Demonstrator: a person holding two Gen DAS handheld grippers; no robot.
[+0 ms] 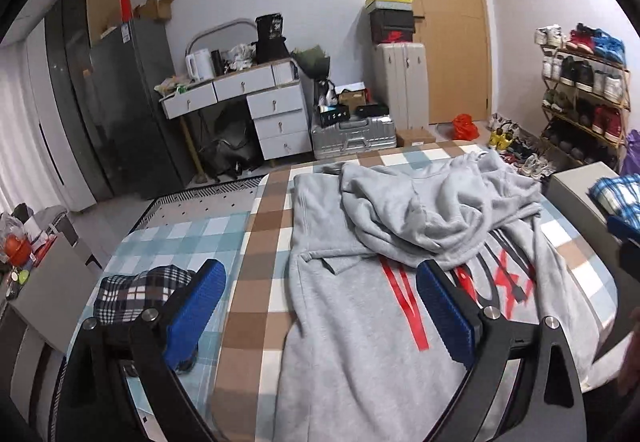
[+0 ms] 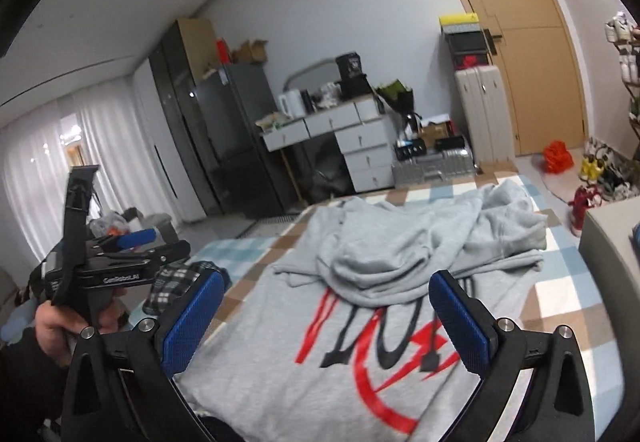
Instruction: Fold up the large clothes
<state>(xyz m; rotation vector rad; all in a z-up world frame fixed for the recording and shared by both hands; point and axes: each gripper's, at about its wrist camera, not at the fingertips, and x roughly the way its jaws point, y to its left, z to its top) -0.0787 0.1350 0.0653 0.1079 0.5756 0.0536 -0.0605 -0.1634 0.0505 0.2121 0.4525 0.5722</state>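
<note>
A large grey hoodie [image 1: 360,322] with red and black print lies spread on a bed with a checked sheet [image 1: 256,282]. Its far part is bunched in a loose heap [image 1: 432,209] over the print. My left gripper [image 1: 318,268] hovers above the hoodie's near left side, open, with nothing between its blue pads. In the right wrist view the same hoodie [image 2: 320,354] fills the foreground. My right gripper [image 2: 326,278] hangs open over the print, holding nothing. At the left of that view a hand [image 2: 52,322] holds the left gripper's handle.
A dark plaid cloth [image 1: 140,290] lies on the bed left of the hoodie. A grey cabinet [image 1: 572,189] with a blue checked cloth stands at the right. Beyond the bed are a white dresser [image 1: 276,109], a fridge [image 1: 132,101], suitcases [image 1: 352,137] and a shoe rack [image 1: 584,93].
</note>
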